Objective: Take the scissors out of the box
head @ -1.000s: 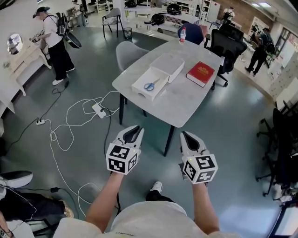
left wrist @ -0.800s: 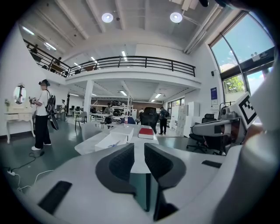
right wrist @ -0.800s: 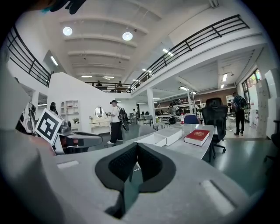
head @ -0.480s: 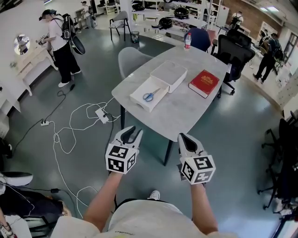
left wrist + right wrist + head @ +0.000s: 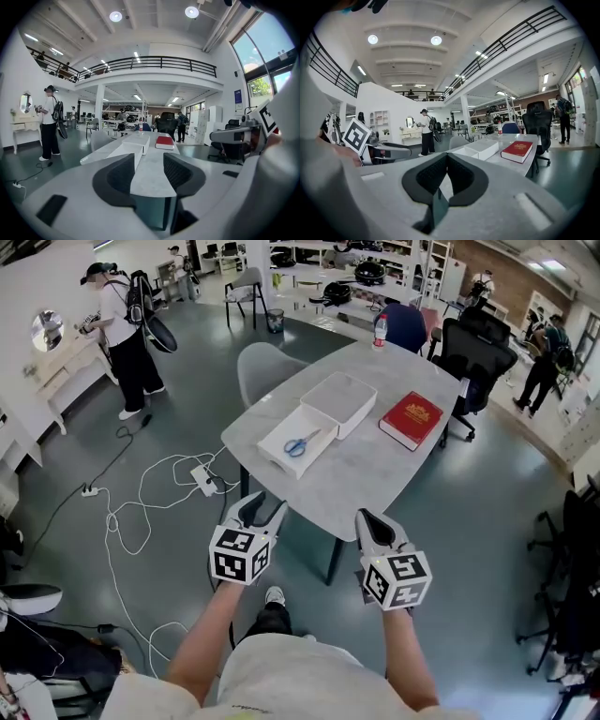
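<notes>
Blue-handled scissors [image 5: 300, 443] lie inside a shallow open white box [image 5: 279, 451] on the grey table [image 5: 361, 474]; the box lid [image 5: 339, 402] rests just behind it. In the left gripper view the box [image 5: 125, 151] shows low ahead, and the scissors are hidden inside it. My left gripper [image 5: 257, 513] hovers before the table's near edge, short of the box, its jaws opening with nothing between them. My right gripper [image 5: 367, 520] hangs level beside it, shut and empty. The right gripper view shows its pads touching at the tips [image 5: 446, 158].
A red book [image 5: 412, 418] lies on the table right of the lid, and a bottle [image 5: 381, 330] stands at the far end. Chairs [image 5: 262, 367] ring the table. Cables and a power strip [image 5: 201, 475] trail on the floor at left. A person [image 5: 122, 329] stands far left.
Both grippers have come closer to the table's near edge as the view advanced. The left gripper's jaws have parted from shut. The right gripper stays shut.
</notes>
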The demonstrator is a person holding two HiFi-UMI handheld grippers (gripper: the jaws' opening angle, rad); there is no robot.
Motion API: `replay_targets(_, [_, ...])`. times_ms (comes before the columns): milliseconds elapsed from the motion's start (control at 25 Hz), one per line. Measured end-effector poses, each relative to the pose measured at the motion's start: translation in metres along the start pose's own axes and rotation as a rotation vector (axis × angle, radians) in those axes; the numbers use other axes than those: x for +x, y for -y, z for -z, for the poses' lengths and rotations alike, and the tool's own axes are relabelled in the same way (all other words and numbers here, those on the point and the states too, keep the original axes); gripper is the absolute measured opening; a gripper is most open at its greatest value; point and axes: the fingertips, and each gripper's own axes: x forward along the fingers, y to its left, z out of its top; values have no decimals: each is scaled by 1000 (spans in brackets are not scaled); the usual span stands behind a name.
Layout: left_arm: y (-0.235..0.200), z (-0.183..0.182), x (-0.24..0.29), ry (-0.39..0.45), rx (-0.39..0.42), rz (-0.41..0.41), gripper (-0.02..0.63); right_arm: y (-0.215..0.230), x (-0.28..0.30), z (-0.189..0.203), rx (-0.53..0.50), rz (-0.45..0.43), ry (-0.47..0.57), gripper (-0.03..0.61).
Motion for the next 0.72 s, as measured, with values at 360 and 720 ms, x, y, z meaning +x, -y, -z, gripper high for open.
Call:
replay_targets(360, [-27, 0, 53, -59, -2, 26, 219, 21, 48, -7, -2, -2, -15, 5])
replay_targets(720, [-72, -1, 136, -148, 7, 94, 239, 50, 125, -13, 8, 32, -53, 5])
